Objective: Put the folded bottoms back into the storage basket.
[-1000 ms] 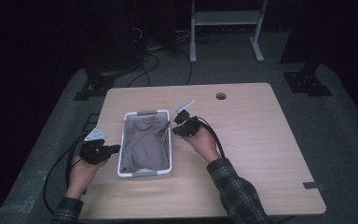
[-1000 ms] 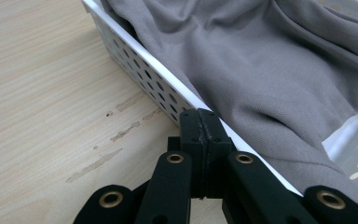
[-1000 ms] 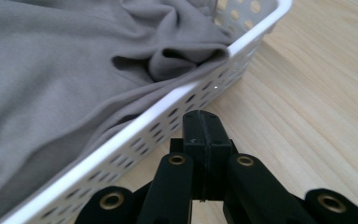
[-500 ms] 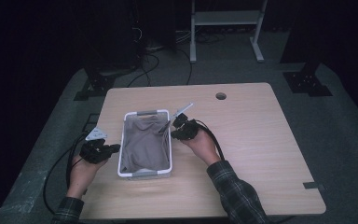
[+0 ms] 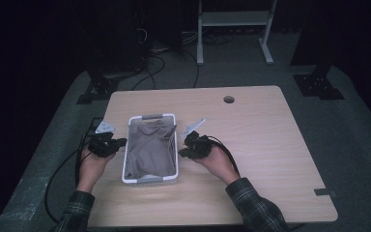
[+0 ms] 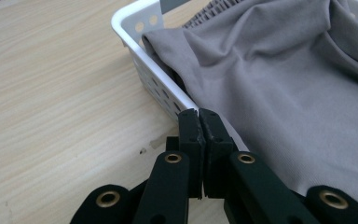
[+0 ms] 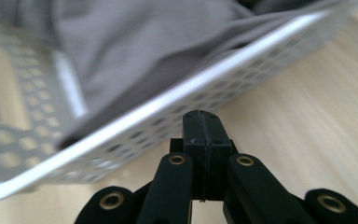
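**Both grippers closed beside the basket, nothing held**

The left gripper (image 6: 199,116) has its jaws pressed flat together with nothing between them. Its tips sit just at the long side rim of the white basket (image 6: 135,51); whether they touch the rim cannot be told. In the high view this gripper (image 5: 118,142) lies at the basket's left side, held in the person's left hand (image 5: 92,164).

The right gripper (image 7: 202,119) is likewise fully closed and empty — its jaws meet along one seam. Its tips point at the perforated wall of the basket (image 7: 200,93) from just outside, near it but apart. In the high view the right gripper (image 5: 183,150) sits just beside the basket's right wall, held in the right hand (image 5: 217,162).

The basket (image 5: 149,180) stands on the bench (image 5: 261,145), left of centre, between the two grippers. A grey cloth (image 5: 149,147) lies bunched inside it — folded loosely, filling most of the basket, with one fold (image 6: 168,42) riding up against the rim.
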